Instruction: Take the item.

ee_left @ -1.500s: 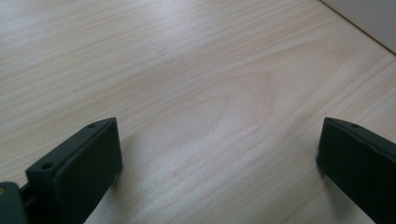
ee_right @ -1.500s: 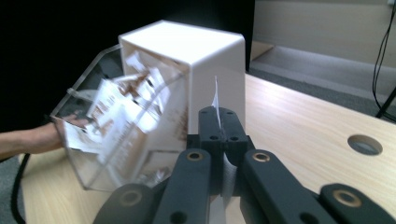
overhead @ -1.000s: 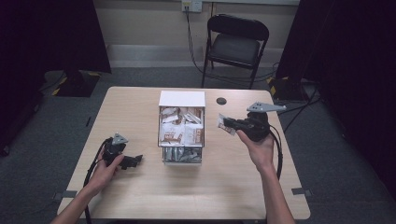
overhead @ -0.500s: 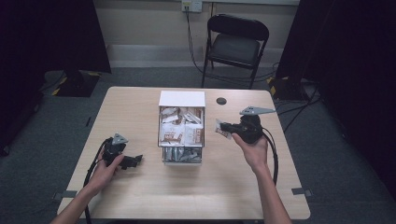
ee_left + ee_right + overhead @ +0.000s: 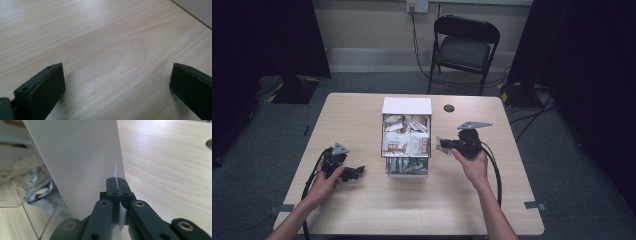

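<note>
A white drawer box [image 5: 407, 106] stands mid-table. Its upper drawer is pulled out and holds several white and brown packets [image 5: 404, 140]; below it a clear drawer [image 5: 407, 166] holds silvery packets. My right gripper [image 5: 446, 145] hovers just right of the box, shut on a thin white packet [image 5: 440, 145]. In the right gripper view the packet's edge [image 5: 115, 171] sticks up between the closed jaws of the gripper [image 5: 116, 182], close to the box's white side wall [image 5: 82, 157]. My left gripper [image 5: 357, 172] rests on the table left of the box, jaws wide open [image 5: 117, 80] over bare wood.
A black folding chair [image 5: 464, 47] stands beyond the table's far edge. A dark round hole [image 5: 449, 108] sits in the tabletop behind the box. Cables trail from both grippers toward the near edge. Light wood tabletop [image 5: 422, 200] stretches in front of the box.
My right gripper has sunk and drifted slightly toward the box with the white packet still in its jaws. The left gripper has stayed put.
</note>
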